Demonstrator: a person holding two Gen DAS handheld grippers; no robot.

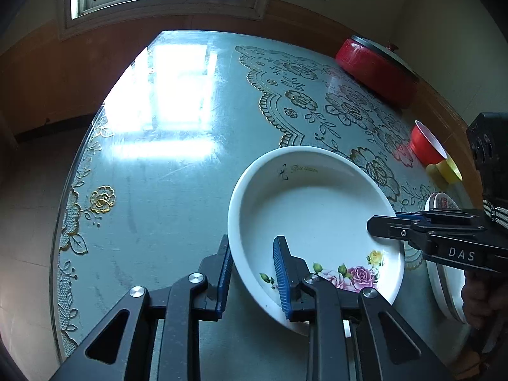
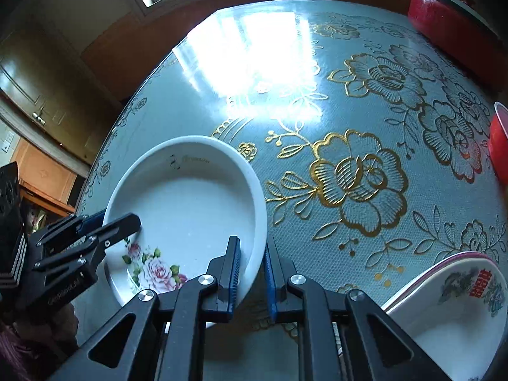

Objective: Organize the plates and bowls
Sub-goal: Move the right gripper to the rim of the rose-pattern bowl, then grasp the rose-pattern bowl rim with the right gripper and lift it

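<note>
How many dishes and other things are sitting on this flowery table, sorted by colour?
White dishes: 2, the rose plate and the plate with red characters.
Red things: 2, the lidded pot and the red cup.
Yellow things: 1, the yellow cup.
Total: 5.

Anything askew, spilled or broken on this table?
Nothing spilled or cracked. The only oddity: the white rose-print plate sits tilted, its near edge raised off the tablecloth, with both tools clamped on opposite sides of its rim.
</note>
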